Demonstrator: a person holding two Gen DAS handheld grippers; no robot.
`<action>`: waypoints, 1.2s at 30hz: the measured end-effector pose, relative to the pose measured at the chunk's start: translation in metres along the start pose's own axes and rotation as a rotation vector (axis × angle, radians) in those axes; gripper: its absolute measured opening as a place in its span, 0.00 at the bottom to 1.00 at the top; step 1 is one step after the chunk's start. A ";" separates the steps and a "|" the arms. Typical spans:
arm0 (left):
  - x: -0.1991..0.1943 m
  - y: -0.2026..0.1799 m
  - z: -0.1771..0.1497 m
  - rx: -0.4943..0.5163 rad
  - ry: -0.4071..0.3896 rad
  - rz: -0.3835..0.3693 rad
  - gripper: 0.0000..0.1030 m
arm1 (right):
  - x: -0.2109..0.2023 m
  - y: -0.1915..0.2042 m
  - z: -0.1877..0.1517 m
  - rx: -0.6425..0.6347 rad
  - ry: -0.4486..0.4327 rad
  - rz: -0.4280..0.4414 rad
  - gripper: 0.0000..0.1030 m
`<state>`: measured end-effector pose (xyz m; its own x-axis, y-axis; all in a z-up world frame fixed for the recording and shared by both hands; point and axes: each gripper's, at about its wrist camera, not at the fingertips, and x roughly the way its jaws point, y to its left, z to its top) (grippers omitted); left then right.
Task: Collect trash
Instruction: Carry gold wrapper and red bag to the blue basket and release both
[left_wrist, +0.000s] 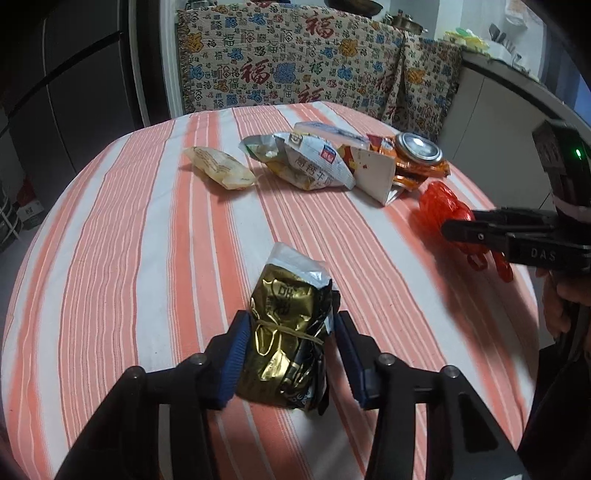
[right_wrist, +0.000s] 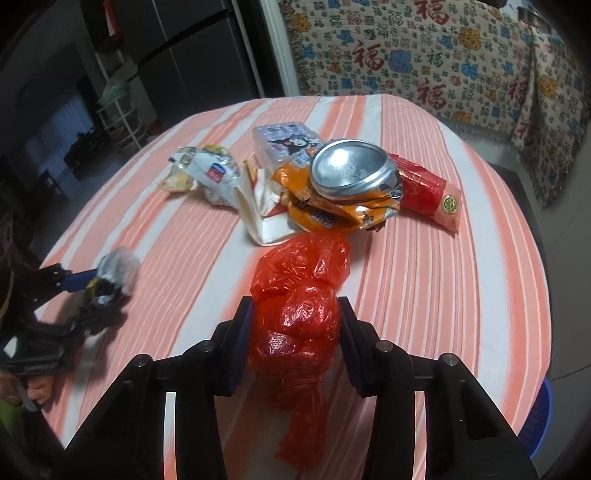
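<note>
- Table (left_wrist: 129, 229): striped orange-and-white cloth; bare cloth spans its left half and near edge.
- Trash heap (right_wrist: 314, 184): at the far centre; crushed can (right_wrist: 351, 170) lies on top of an orange wrapper (right_wrist: 332, 210).
- Right gripper (right_wrist: 295, 325): narrowly parted fingers flank a red plastic bag (right_wrist: 299, 291); contact cannot be confirmed. "DAS" is printed on one finger.
- Left gripper (left_wrist: 290, 343): blue pads (left_wrist: 236, 350) squeeze a gold foil packet (left_wrist: 284, 332), near the table's front edge.

Large red "福" characters repeat across the cream patterned fabric cover (left_wrist: 295, 62). "DAS" is embossed on the black right gripper (left_wrist: 461, 230) finger. Print on the white crumpled snack wrapper (left_wrist: 314, 162) is only partly legible.
</note>
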<state>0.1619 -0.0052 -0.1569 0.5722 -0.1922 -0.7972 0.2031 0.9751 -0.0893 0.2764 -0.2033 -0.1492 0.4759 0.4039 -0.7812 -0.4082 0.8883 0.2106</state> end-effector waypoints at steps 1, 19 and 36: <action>-0.004 0.000 0.000 -0.015 -0.017 -0.014 0.43 | -0.005 0.001 -0.001 -0.001 -0.005 0.006 0.43; -0.010 -0.122 0.030 0.045 -0.051 -0.209 0.41 | -0.083 -0.075 -0.040 0.211 -0.081 0.023 0.43; 0.047 -0.354 0.079 0.253 0.025 -0.452 0.41 | -0.188 -0.257 -0.112 0.471 -0.094 -0.315 0.43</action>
<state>0.1797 -0.3678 -0.1153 0.3646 -0.5822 -0.7267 0.6134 0.7373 -0.2830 0.2045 -0.5318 -0.1218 0.5942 0.1023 -0.7977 0.1453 0.9619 0.2316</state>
